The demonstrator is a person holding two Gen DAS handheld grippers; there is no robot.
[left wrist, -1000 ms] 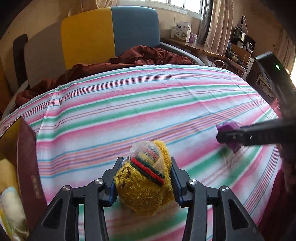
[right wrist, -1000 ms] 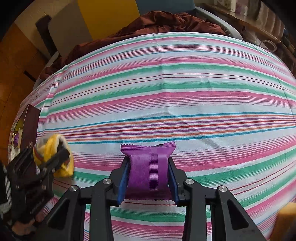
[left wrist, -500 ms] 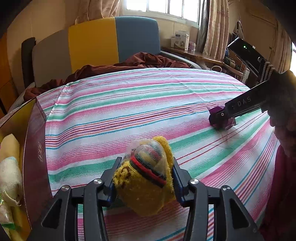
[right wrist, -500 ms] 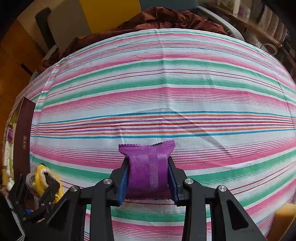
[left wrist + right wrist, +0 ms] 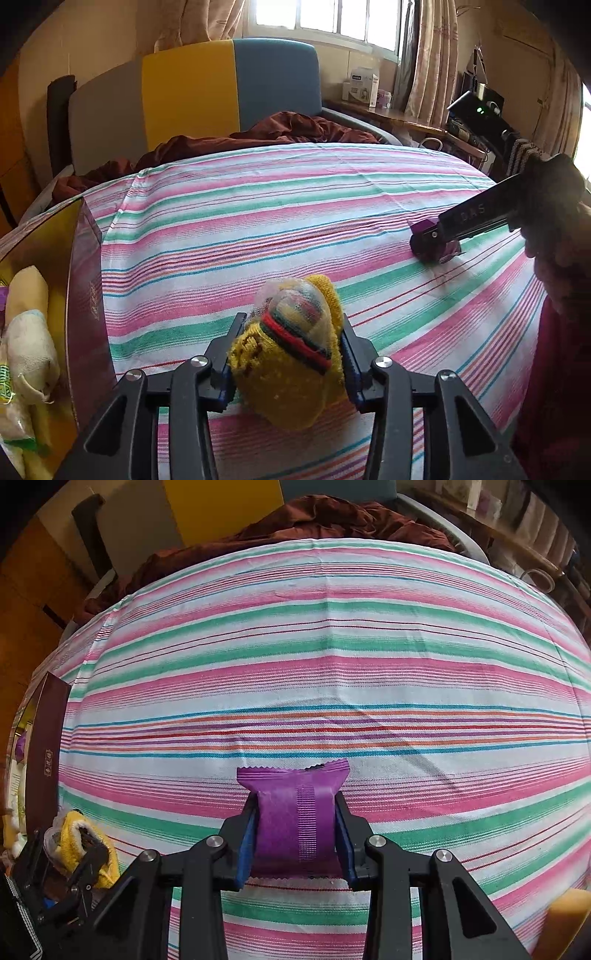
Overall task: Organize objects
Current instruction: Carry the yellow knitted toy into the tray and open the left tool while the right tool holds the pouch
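Observation:
My left gripper (image 5: 288, 354) is shut on a yellow knitted sock bundle (image 5: 291, 358) with red and green bands, held just above the striped cloth near the front edge. It shows at the lower left in the right wrist view (image 5: 83, 845). My right gripper (image 5: 295, 830) is shut on a purple snack packet (image 5: 295, 812) that rests on the cloth. The packet and right gripper also show at the right in the left wrist view (image 5: 436, 245). A dark red box (image 5: 83, 295) with soft packets inside stands at the left.
A striped cloth (image 5: 332, 664) covers the table. A maroon blanket (image 5: 258, 136) and a yellow and blue chair (image 5: 229, 88) lie beyond the far edge. A yellow sponge (image 5: 565, 912) sits at the right front. A cluttered shelf (image 5: 406, 118) stands at the back right.
My left gripper has drawn back and left with the sock bundle, closer to the dark red box. My right gripper stays shut on the purple packet, almost still.

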